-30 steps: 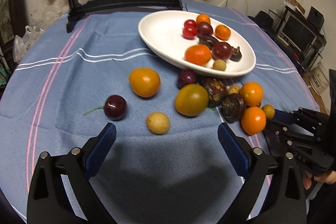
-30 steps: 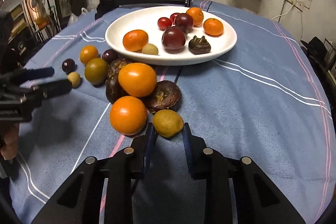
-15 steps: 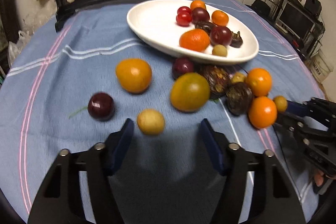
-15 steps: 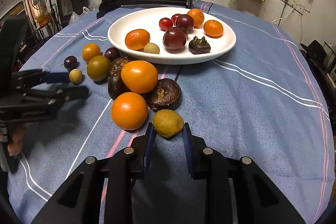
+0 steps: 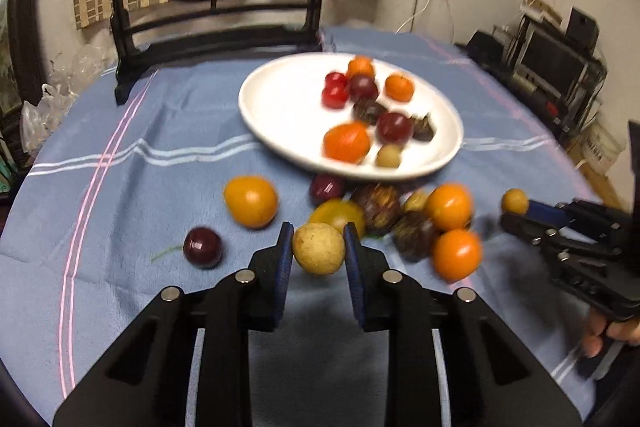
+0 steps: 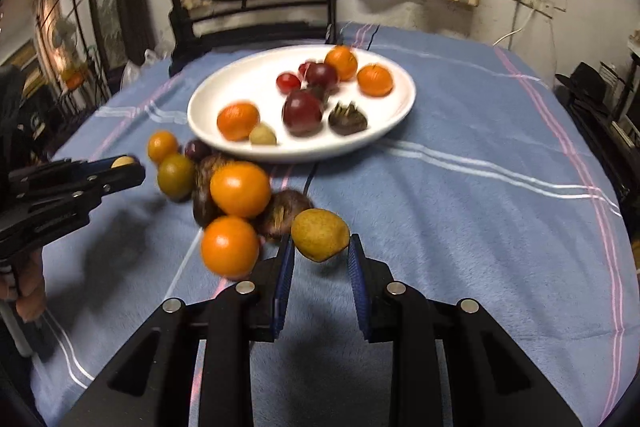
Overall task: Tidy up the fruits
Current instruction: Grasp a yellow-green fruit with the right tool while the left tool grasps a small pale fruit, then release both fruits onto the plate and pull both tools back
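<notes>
Both tongs loaded, fruit clear of counter.
Your left tongs (image 5: 318, 247) clamp a pale round fruit (image 5: 319, 248); your right tongs (image 6: 322, 255) clamp a yellow fruit (image 6: 320, 234), white plate (image 6: 224, 95) beyond.

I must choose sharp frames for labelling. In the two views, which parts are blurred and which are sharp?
Left wrist view: white plate and loose fruit smeared by motion; left gripper and its tan fruit sharp. Right wrist view: same smear on the plate; right gripper and its yellow fruit sharp.
</notes>
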